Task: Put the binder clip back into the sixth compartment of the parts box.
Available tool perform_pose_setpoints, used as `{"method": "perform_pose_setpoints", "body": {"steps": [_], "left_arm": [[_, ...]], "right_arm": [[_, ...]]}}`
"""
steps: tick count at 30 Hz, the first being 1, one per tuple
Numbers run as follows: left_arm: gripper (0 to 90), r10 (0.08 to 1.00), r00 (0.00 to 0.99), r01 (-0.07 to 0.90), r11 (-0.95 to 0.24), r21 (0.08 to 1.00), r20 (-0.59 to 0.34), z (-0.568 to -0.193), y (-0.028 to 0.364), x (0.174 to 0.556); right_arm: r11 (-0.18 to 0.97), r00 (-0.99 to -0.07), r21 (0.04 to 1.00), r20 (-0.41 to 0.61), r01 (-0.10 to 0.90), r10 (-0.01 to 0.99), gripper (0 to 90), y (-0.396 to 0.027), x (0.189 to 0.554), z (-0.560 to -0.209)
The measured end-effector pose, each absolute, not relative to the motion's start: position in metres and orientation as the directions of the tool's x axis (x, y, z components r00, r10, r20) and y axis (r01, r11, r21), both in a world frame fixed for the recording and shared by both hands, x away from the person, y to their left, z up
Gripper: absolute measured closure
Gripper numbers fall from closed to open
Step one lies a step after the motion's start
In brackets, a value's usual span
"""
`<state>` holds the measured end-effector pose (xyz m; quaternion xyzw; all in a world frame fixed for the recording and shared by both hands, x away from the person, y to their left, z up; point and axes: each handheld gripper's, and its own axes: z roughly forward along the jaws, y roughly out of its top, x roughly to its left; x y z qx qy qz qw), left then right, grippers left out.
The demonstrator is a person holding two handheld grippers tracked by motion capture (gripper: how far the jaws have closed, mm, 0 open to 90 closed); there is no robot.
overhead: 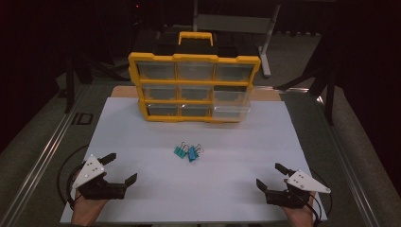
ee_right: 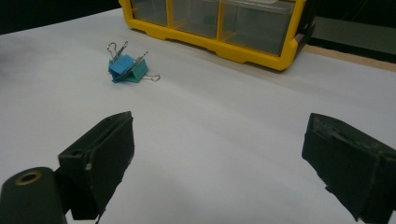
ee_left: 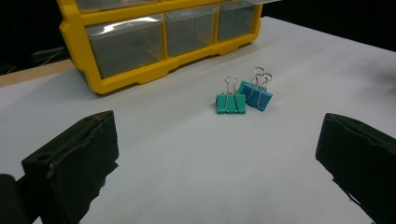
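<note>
The clips [overhead: 188, 152] sit in a small bunch near the middle of the white worktop [overhead: 142, 132]. There is a green clip [ee_left: 230, 102] and a blue clip [ee_left: 258, 95], and they touch each other. In your left gripper view a bit more green peeks out behind the blue one. Their wire handles stick up.

Your left gripper [overhead: 122, 169] is near the front left corner of the worktop, well apart from the clips. Its jaws are spread wide. Nothing is between them and they touch nothing but air. In its own view the clips lie ahead, between the two black jaws.

Your right gripper [overhead: 270, 176] is near the front right corner, also well apart from the clips. Its jaws are spread wide too, and it holds nothing. In its view the clips lie ahead and off to the left.

Behind the clips, at the back of the worktop, stands a yellow box [overhead: 194, 87] with clear drawers. The lower right drawer [overhead: 231, 111] sticks out a little.
</note>
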<state>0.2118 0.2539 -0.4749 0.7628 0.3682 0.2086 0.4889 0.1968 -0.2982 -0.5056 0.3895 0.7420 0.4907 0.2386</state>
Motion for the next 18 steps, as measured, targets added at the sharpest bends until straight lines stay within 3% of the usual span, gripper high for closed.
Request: {"method": "perform_pose_setpoints", "body": {"steps": [18], "left_arm": [[0.0,0.749,0.659,0.434,-0.305,0.848,-0.068,-0.464,0.241,0.233]], "right_arm": [[0.193,-0.572,0.917,0.045,0.349,0.819,9.1,-0.301,0.199,-0.508]]}}
